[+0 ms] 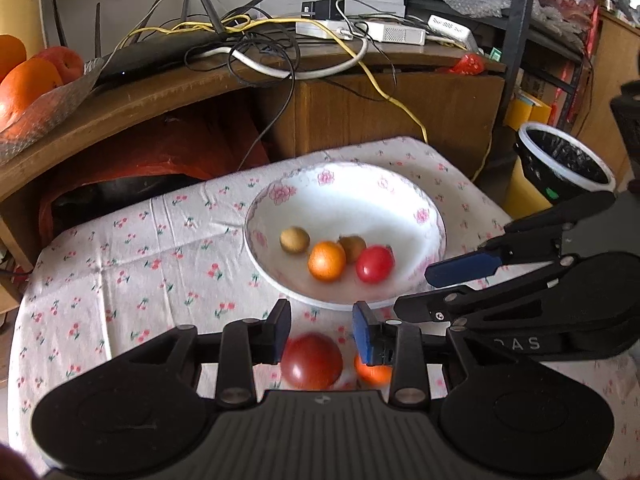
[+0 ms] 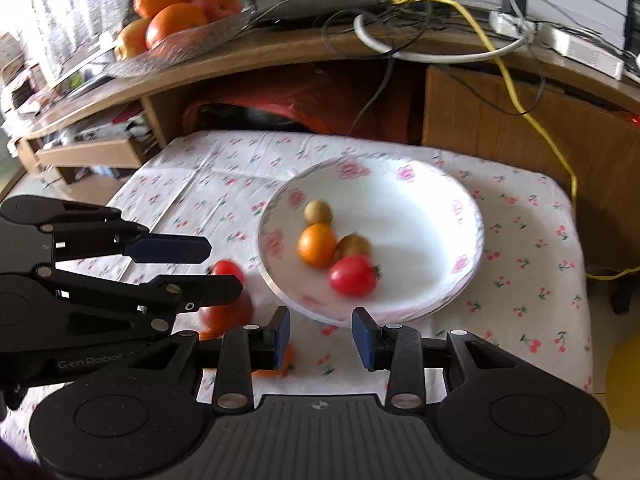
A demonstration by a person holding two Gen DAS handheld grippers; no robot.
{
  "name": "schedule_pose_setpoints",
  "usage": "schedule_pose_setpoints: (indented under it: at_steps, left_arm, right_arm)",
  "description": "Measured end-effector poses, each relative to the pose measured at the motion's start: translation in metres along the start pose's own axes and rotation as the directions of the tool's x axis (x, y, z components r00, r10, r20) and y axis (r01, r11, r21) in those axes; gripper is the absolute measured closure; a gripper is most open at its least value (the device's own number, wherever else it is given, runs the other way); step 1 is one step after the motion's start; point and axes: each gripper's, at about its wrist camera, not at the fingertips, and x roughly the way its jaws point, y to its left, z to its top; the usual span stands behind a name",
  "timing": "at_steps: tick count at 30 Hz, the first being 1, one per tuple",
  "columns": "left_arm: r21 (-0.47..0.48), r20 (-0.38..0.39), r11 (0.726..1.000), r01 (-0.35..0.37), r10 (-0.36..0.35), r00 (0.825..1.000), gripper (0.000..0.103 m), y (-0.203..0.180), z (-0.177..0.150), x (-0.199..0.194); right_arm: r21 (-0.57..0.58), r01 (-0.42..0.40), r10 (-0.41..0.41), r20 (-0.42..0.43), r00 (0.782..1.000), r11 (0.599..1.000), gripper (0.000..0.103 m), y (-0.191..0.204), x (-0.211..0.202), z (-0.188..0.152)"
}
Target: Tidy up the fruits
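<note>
A white flowered bowl (image 1: 360, 204) (image 2: 420, 220) sits on the cherry-print cloth. It holds a red tomato (image 1: 375, 264) (image 2: 354, 276), a small orange (image 1: 327, 261) (image 2: 317, 245) and two brownish fruits (image 1: 294, 240) (image 2: 318, 212). A larger red tomato (image 1: 312, 360) (image 2: 230, 304) lies on the cloth just in front of the bowl. My left gripper (image 1: 322, 332) (image 2: 218, 270) is open around or just above it. A second orange fruit (image 1: 372, 374) (image 2: 286, 360) lies beside it, half hidden. My right gripper (image 2: 322, 334) (image 1: 416, 290) hovers open and empty at the bowl's near rim.
A foil tray of oranges and apples (image 1: 28, 80) (image 2: 172, 28) stands on the curved wooden desk (image 1: 160, 92) behind the table, among a router and tangled cables (image 1: 280, 40). A black-lined bin (image 1: 564, 160) stands off the table's right edge. A red bag (image 1: 160, 152) lies under the desk.
</note>
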Motion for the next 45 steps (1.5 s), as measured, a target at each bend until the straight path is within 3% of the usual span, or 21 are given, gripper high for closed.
schedule_pose_setpoints:
  at_steps: [17, 40, 45]
  left_arm:
    - [-0.005, -0.116, 0.998, 0.062, -0.062, 0.991, 0.060, 0.003, -0.047, 0.006]
    - [-0.032, -0.082, 0.996, 0.082, -0.084, 0.993, 0.060, -0.007, -0.048, 0.024]
    - [-0.019, -0.088, 0.996, 0.091, -0.092, 0.992, 0.064, -0.007, -0.048, 0.022]
  right_arm:
    - [-0.022, -0.057, 0.055, -0.063, 0.997, 0.998, 0.071, 0.011, 0.011, -0.010]
    - [-0.018, -0.081, 0.079, -0.079, 0.994, 0.997, 0.068, 0.014, 0.017, -0.011]
    - [-0.020, -0.087, 0.085, -0.095, 0.992, 0.996, 0.068, 0.014, 0.020, -0.013]
